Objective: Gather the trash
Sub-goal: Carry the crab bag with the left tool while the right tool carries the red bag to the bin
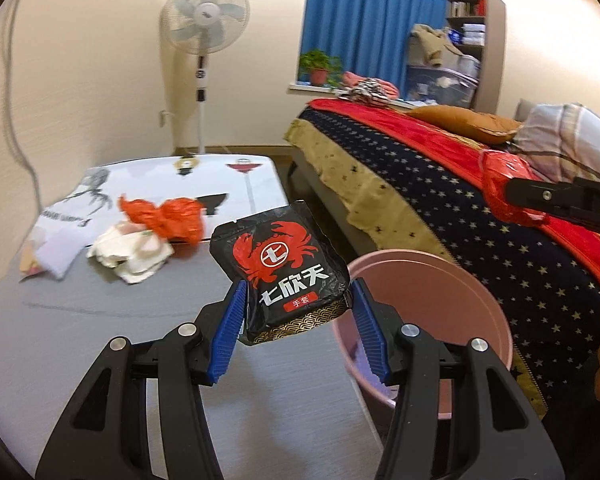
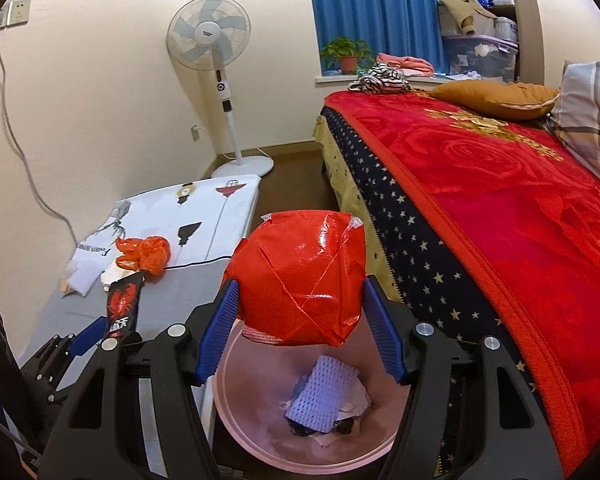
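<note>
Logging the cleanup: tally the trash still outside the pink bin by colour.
Red or orange: 2, red wrapper, orange bag
Black: 1, crab packet
White: 1, crumpled paper
Total: 4

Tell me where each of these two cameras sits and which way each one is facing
Left wrist: on the left gripper, looking across the table toward the fan; its fingers clamp a black crab packet.
Right wrist: on the right gripper, angled down over the pink bin; it grips a red wrapper.
Shared: bin, fan, bed, each other's gripper.
</note>
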`<state>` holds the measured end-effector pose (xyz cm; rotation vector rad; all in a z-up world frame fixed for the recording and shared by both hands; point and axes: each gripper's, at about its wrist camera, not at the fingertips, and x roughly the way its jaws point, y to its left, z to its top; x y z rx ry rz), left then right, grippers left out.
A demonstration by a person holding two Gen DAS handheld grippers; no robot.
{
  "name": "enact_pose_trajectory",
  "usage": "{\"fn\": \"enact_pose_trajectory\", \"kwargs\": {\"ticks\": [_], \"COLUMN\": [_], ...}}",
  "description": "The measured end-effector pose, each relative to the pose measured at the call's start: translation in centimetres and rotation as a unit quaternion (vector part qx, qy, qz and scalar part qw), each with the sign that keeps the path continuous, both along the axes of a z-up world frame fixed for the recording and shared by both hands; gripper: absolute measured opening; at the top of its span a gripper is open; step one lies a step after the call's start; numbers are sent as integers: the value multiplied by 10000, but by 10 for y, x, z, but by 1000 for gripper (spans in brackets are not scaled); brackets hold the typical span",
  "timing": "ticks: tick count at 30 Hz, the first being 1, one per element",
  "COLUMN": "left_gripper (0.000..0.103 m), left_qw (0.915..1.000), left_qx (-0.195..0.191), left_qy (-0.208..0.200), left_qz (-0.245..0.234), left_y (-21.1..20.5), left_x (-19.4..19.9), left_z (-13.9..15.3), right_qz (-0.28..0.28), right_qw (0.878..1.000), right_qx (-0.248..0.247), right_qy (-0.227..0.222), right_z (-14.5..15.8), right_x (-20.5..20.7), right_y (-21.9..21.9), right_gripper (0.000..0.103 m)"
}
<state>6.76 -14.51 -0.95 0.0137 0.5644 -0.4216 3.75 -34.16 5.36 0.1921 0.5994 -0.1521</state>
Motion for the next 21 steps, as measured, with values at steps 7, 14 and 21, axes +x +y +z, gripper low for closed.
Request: {"fn": "enact_pose_trajectory", "kwargs": {"ticks": [7,14,21], "left_gripper": [53,53,53], "left_qw": [9993,9984,9971], "left_qx": [-70,-131,-185], "left_qy": [92,200,307], "left_qz": [-358,-509,-672], "left_y": [-27,-42,-55], "left_x": [1,5,8], "left_z": [-7,-13,-18], "right_qz": [-181,-295,-381], "right_qw": [9998,9994,9990], "right_qx": [117,118,62], "right_qy": [56,143,212], "right_z": [-4,-8,-10], "right_x": [2,6,9], "right_y": [-13,-17,-18], "right_gripper": [63,63,63]}}
